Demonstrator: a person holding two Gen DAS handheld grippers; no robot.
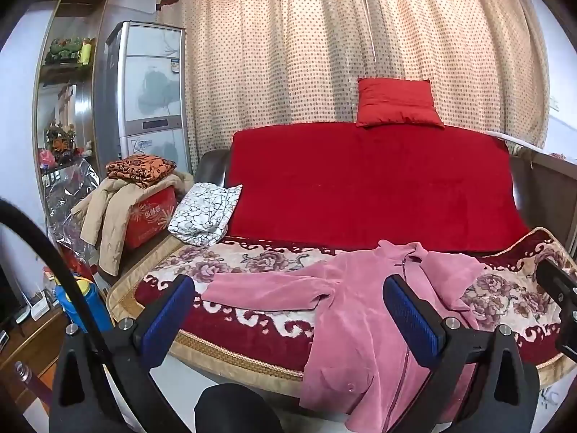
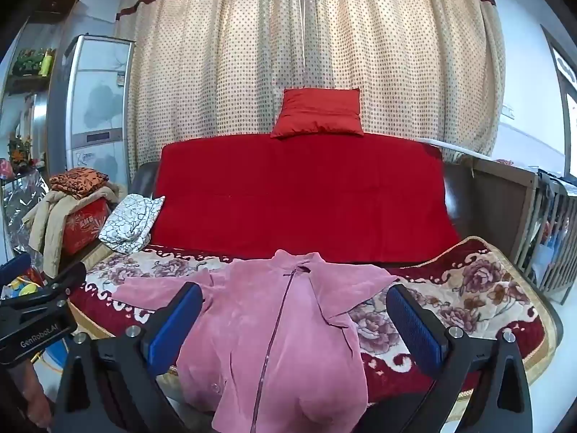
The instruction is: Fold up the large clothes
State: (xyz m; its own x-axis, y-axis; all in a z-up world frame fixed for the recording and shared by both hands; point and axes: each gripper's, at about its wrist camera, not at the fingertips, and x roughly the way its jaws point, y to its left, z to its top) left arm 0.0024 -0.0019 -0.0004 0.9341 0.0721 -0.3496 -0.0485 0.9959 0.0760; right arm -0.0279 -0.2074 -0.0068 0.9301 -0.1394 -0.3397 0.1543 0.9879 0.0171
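Observation:
A pink zip-front fleece jacket (image 1: pixel 360 310) lies spread front-up on the floral blanket (image 1: pixel 223 263) of a sofa, its hem hanging over the front edge. One sleeve stretches out to the left, the other is bent at the right. My left gripper (image 1: pixel 288 310) hovers in front of the sofa, open, with its blue pads (image 1: pixel 167 319) wide apart and nothing between them. In the right wrist view the jacket (image 2: pixel 281 339) sits dead ahead and my right gripper (image 2: pixel 294 321) is open too, short of the cloth. The left gripper's body (image 2: pixel 36 321) shows at that view's left edge.
A red throw (image 1: pixel 371 184) covers the sofa back, with a red cushion (image 1: pixel 396 103) on top. A white patterned cloth (image 1: pixel 205 213) lies at the sofa's left end. Beside it a red box (image 1: pixel 151 216) carries a beige coat and folded orange fabric. A wooden crib (image 2: pixel 541 231) stands right.

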